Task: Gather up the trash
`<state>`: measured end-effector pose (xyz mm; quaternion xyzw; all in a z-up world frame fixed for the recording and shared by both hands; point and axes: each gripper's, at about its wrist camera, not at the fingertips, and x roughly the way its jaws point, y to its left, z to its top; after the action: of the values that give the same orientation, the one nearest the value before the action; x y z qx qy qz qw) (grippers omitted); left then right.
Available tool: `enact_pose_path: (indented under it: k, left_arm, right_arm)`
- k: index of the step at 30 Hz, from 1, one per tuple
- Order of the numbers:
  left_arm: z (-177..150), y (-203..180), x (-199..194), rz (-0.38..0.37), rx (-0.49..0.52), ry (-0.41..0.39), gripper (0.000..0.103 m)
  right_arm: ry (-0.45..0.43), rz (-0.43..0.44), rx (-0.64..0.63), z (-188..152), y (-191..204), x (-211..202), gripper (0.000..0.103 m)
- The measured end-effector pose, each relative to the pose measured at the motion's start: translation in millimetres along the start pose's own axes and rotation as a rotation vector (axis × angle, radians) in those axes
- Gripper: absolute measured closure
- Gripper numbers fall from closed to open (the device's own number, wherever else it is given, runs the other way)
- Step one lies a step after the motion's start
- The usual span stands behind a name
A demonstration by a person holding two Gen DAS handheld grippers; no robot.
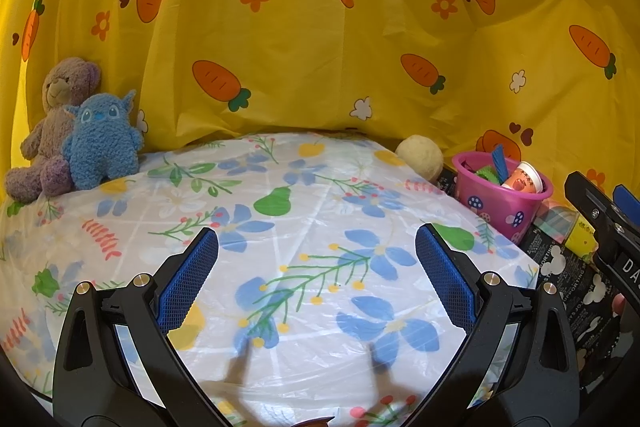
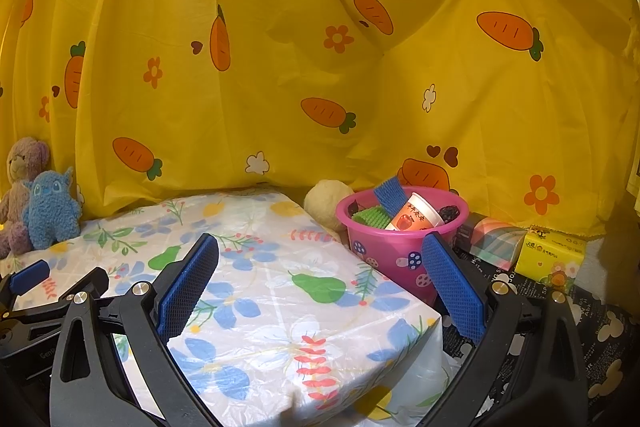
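Both grippers are hovering with their blue-padded fingers spread wide and gripping nothing. Seen from the left wrist, the left gripper [image 1: 317, 259] is hanging over the table [image 1: 280, 227], which is covered by a floral plastic cloth; its fingers [image 1: 188, 279] are touching nothing, only casting shadows on the cloth below. Seen from the right wrist, the right gripper [image 2: 320, 267] is sitting over the table's near right corner, equally released, with its right finger [image 2: 452, 287] overlapping the pink bucket [image 2: 384, 251] in view; whether they are touching cannot be told.

That bucket is standing just off the table's right edge, and the collected trash is lying inside it: a white paper cup [image 2: 416, 215] with an apple print, tilted on its side, a green spiky piece [image 2: 370, 217], a blue strip [image 2: 390, 195] and something dark [image 2: 450, 213].

A cream ball [image 2: 324, 203] is resting behind the bucket, a yellow tissue pack [image 2: 552, 255] and a plaid box [image 2: 496, 239] to its right. A brown teddy bear [image 1: 52, 131] and a blue plush toy [image 1: 102, 141] are sitting at the table's far left, against the yellow carrot-print curtain [image 1: 320, 27].
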<state>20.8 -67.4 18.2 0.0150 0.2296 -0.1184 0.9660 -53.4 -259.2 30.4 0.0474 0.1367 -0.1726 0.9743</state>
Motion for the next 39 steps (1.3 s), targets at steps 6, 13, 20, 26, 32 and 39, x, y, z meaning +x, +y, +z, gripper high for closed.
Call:
enact_pose_path:
  k: [6,13,20,26,32,39]
  left_arm:
    - [0.2,0.0,1.5,-0.004,0.002,0.002,0.006]
    - [0.0,-0.8,2.5,-0.006,0.004,0.003,0.006]
    - [-0.4,-1.3,3.1,-0.006,0.006,0.004,0.006]
    - [-0.9,-0.3,3.9,-0.009,0.006,0.004,0.006]
    - [-0.9,-0.9,4.3,-0.008,0.007,0.003,0.006]
    - [-1.4,-0.7,4.4,-0.012,0.006,0.005,0.006]
  right_arm:
    - [-0.001,-0.001,0.001,-0.5,0.0,-0.9,0.005]
    - [-0.001,-0.001,0.001,-0.3,0.2,-0.6,0.005]
    - [0.003,0.0,0.002,0.9,0.7,0.3,0.005]
    - [0.003,0.002,0.003,1.0,-0.7,2.2,0.005]
    - [0.004,0.002,0.002,0.7,-1.4,2.7,0.005]
    - [0.006,0.003,0.003,0.7,-0.9,3.0,0.005]
